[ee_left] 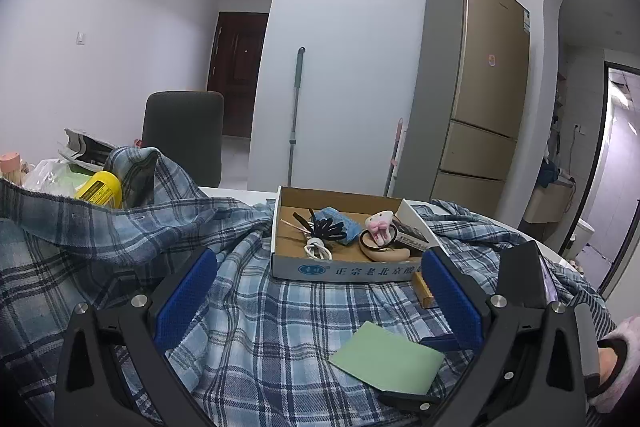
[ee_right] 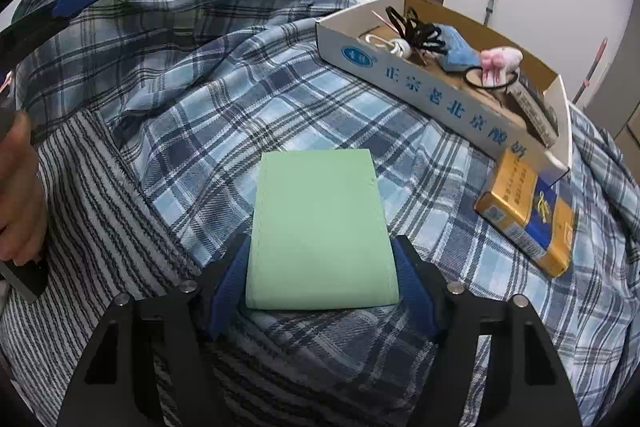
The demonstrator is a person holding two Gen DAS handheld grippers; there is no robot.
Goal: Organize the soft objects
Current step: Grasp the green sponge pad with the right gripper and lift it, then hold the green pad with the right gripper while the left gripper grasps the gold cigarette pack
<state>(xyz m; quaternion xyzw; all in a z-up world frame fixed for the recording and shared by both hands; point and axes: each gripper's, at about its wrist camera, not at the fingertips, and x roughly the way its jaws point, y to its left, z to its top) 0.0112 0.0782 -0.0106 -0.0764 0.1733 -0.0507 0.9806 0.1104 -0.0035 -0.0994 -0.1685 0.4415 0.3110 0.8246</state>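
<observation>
My right gripper (ee_right: 322, 291) holds a folded pale green cloth (ee_right: 320, 227); its blue-padded jaws close in on the cloth's near edge from both sides. The cloth is a neat flat rectangle, smooth and plain, with a stitched hem along its edges. It lies on a blue, white and navy plaid shirt (ee_right: 224, 107) that is spread and rumpled over the surface.

My left gripper (ee_left: 320, 291) hangs above the same plaid shirt with its blue-padded jaws spread wide and nothing between them. From that view the green cloth (ee_left: 386, 357) sits just in front of the left gripper's right jaw, with my right gripper (ee_left: 404, 393) holding it from the near side.

Beyond the green cloth stands a shallow cardboard box (ee_right: 436, 87), open on top, resting on the shirt. Its white front wall carries large blue Chinese characters and a round blue logo. Inside are black hair ties (ee_right: 420, 31), a coiled white cable (ee_right: 394, 47), a blue fabric piece (ee_right: 458, 53) and a small pink and white plush toy (ee_right: 500, 63).

To the right of the green cloth, touching the box's near corner, lies a gold and blue carton (ee_right: 528, 213) with small print that I cannot read.

Left of the green cloth lies a grey and white striped fabric (ee_right: 92, 203).
</observation>
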